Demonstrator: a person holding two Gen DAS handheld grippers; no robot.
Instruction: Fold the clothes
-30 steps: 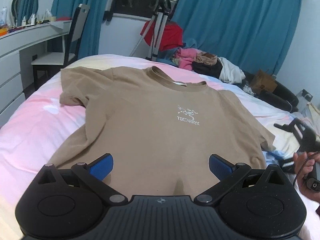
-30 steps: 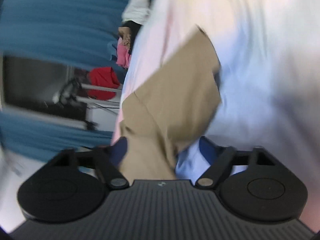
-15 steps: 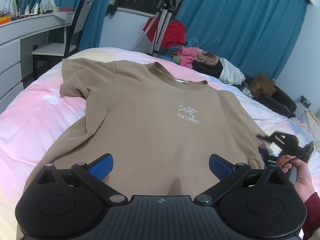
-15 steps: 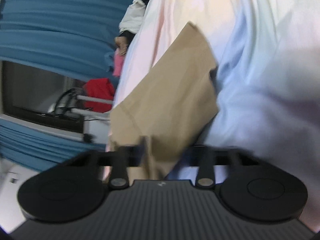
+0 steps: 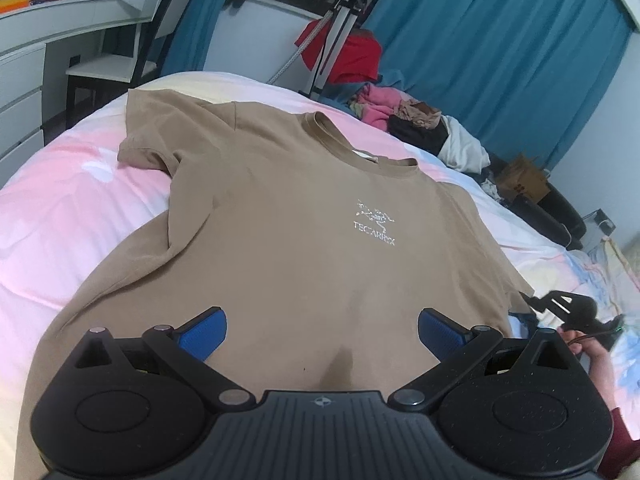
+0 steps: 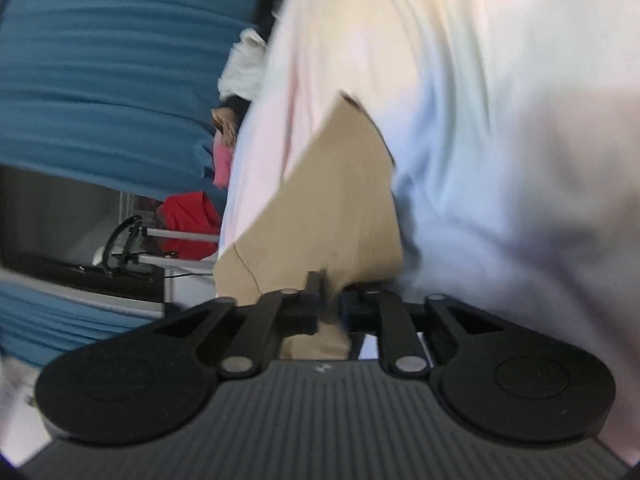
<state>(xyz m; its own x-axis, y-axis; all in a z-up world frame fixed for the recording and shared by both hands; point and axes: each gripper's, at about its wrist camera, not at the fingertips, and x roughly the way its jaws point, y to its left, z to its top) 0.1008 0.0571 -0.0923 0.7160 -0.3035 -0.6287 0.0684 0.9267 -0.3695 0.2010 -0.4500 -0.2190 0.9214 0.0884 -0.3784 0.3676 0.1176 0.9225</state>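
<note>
A tan T-shirt (image 5: 288, 232) with a small white chest logo lies flat, front up, on the bed, collar at the far side. My left gripper (image 5: 322, 330) hovers open over the shirt's lower hem, blue pads wide apart with nothing between them. In the left wrist view my right gripper (image 5: 560, 308) sits at the shirt's right sleeve, held by a hand. The right wrist view is rolled sideways and blurred; there my right gripper (image 6: 332, 306) is shut on the tan sleeve (image 6: 340, 208).
The bed (image 5: 68, 216) has a pink, white and pale blue cover. A pile of clothes (image 5: 404, 120) lies at its far edge before blue curtains (image 5: 500, 52). A chair (image 5: 132, 56) and white desk (image 5: 48, 40) stand at the left, a tripod (image 5: 340, 28) behind.
My right gripper closed from open onto the right sleeve. The left gripper drifted a little nearer the shirt and stayed open.
</note>
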